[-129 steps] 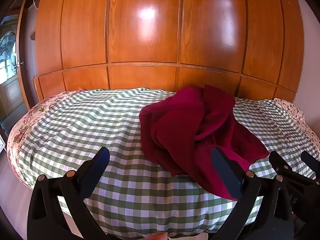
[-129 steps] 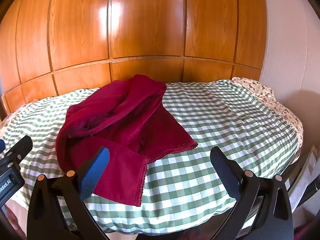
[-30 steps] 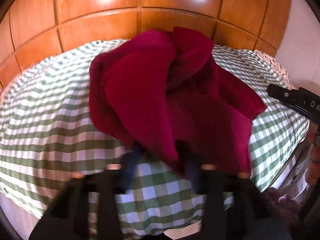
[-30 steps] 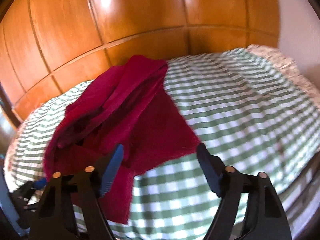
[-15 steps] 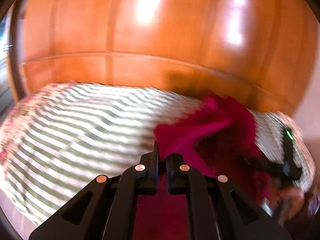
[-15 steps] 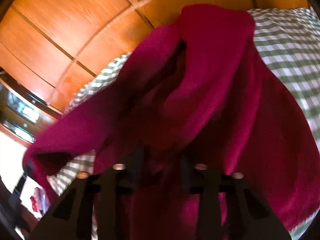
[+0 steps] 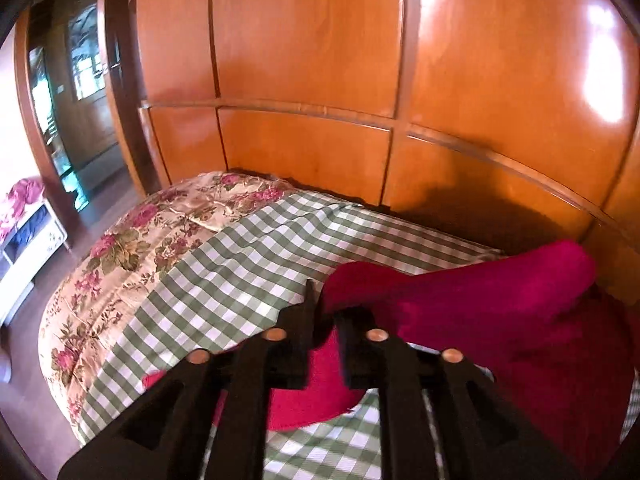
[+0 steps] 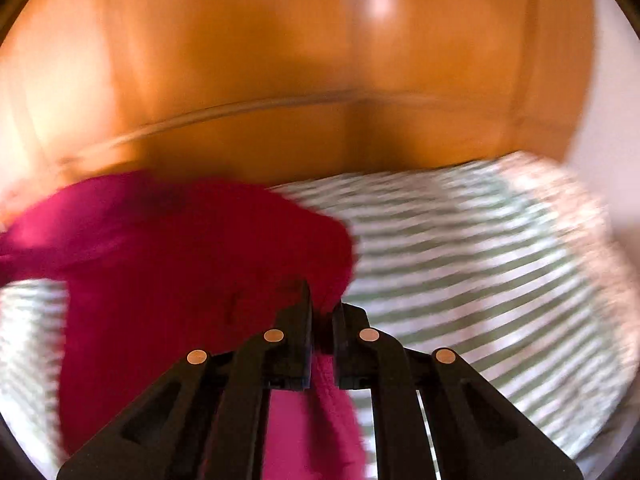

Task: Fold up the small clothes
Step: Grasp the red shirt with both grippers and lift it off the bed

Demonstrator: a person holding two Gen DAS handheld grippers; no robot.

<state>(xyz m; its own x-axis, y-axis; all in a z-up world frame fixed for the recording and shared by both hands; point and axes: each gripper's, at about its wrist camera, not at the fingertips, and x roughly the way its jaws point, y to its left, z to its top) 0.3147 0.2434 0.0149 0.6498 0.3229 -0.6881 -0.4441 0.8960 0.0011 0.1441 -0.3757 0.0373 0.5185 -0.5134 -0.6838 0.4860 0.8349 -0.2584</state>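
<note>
The left hand-held gripper (image 7: 324,320) has its two black fingers close together, and they pinch a fold of the dark red garment (image 7: 480,304). Its jaws have just been opening a little, but the cloth is between them and looks caught. From that pinch the red cloth stretches away to the right and far side, lifted off the bed (image 7: 248,264), with one rounded end high up near the wooden panel wall (image 7: 304,48). More of the red cloth hangs down under the fingers, close to the camera, and a big part sags on the right. The bed has a green and white checked cover, and on its left end a flowery quilt (image 7: 132,240) shows from under the cover. Far to the left is a doorway (image 7: 76,112), and a white shelf unit (image 7: 28,236) stands at the left edge with some reddish cloth on top. The right hand-held gripper (image 8: 322,312) has its fingers pressed nearly shut, and they pinch another part of the same red garment. In the right wrist view, the cloth bunches up to the left of the fingers and a strip of it hangs down between them, near the camera. This view is blurry, so the checked cover on the right looks like stripes. The wooden wall fills the far side.
</note>
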